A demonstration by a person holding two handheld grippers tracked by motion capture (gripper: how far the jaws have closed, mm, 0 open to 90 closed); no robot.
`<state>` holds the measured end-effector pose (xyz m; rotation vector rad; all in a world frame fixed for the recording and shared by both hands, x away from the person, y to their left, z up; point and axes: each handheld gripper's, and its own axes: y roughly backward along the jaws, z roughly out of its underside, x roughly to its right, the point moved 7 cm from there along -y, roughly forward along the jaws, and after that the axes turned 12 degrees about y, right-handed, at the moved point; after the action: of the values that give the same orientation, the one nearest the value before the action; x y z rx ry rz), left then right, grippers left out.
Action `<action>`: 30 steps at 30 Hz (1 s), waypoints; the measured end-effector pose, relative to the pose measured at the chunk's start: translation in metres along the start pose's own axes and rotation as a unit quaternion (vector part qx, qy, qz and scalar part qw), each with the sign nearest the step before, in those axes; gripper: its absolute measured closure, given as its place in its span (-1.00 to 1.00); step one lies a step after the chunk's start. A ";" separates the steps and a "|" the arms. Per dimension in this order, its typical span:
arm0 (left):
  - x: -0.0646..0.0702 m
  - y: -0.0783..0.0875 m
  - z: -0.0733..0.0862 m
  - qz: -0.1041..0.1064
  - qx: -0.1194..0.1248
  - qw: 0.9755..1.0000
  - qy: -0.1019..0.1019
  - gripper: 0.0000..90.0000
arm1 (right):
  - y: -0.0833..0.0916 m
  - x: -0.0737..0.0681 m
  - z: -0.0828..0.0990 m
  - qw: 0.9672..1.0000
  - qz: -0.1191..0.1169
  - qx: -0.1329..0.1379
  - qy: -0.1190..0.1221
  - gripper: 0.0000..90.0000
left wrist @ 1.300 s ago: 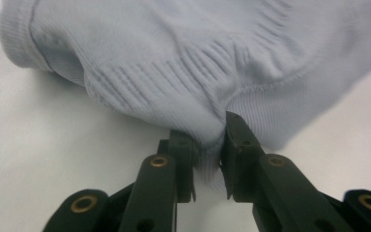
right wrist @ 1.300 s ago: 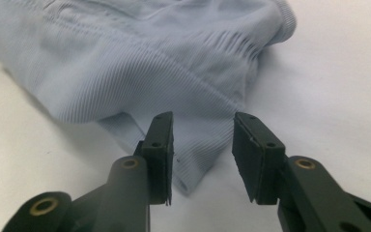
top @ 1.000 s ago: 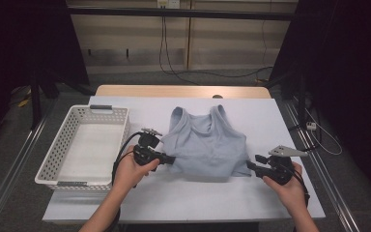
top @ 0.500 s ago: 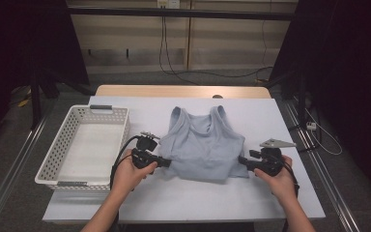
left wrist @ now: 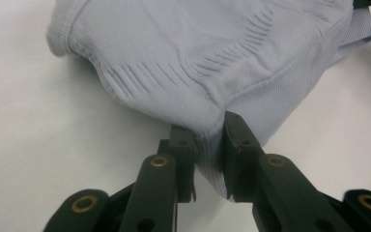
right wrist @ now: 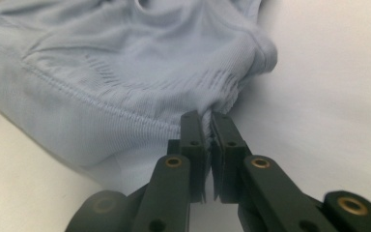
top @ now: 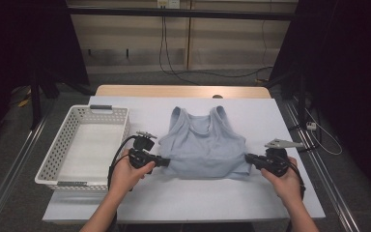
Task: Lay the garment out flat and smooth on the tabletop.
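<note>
Tank top [top: 204,147], pale blue ribbed knit, lies flat near the middle of the white table [top: 174,203], straps toward the far edge, hem toward the person. White basket [top: 84,142] stands well to its left, nothing in it. Step in hand, by my reading: taking hold of the two lower side corners before a fold or a lift. Left gripper [top: 163,161] is at the garment's left hem corner; in the left gripper view the jaws pinch a bunched fold of the side seam, cloth [left wrist: 207,145] pulled into a small peak between the pads, a sliver of gap around it. Right gripper [top: 249,158] is at the right hem corner; its jaws have just been closing, and in the right gripper view they now stand pressed nearly together with a thin gather of the ribbed edge [right wrist: 207,118] caught between them. Both grips look shallow, on the very edge of the fabric, the right one especially. Next move likely calls for both hands rising together and evenly, keeping the hem taut between them, so neither corner slips free. If a fold is meant, the corners would carry away toward the straps; if the basket, leftward. Cannot tell which.
</note>
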<state>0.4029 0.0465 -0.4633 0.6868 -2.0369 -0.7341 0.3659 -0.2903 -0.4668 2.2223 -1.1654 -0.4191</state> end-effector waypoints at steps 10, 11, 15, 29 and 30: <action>-0.007 0.000 -0.017 -0.038 0.058 0.998 -0.004 0.09 | 0.005 0.006 0.006 1.000 0.018 0.008 -0.009 0.41; -0.009 -0.004 -0.020 -0.043 0.064 0.997 0.000 0.01 | 0.004 0.008 0.004 1.000 0.023 0.013 -0.012 0.28; -0.017 -0.019 -0.023 -0.080 0.059 0.995 0.005 0.05 | 0.000 0.013 -0.006 0.999 0.035 0.031 -0.026 0.12; -0.030 -0.037 -0.012 -0.101 0.045 0.994 0.006 0.52 | -0.046 0.006 0.009 0.999 0.032 -0.032 -0.003 0.80; -0.028 -0.038 -0.012 -0.093 0.041 0.995 0.010 0.62 | -0.047 0.005 0.010 0.999 0.027 -0.030 -0.006 0.83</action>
<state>0.4340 0.0373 -0.4993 0.9370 -2.0129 -0.7491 0.3937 -0.2774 -0.5037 2.1352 -1.1997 -0.4407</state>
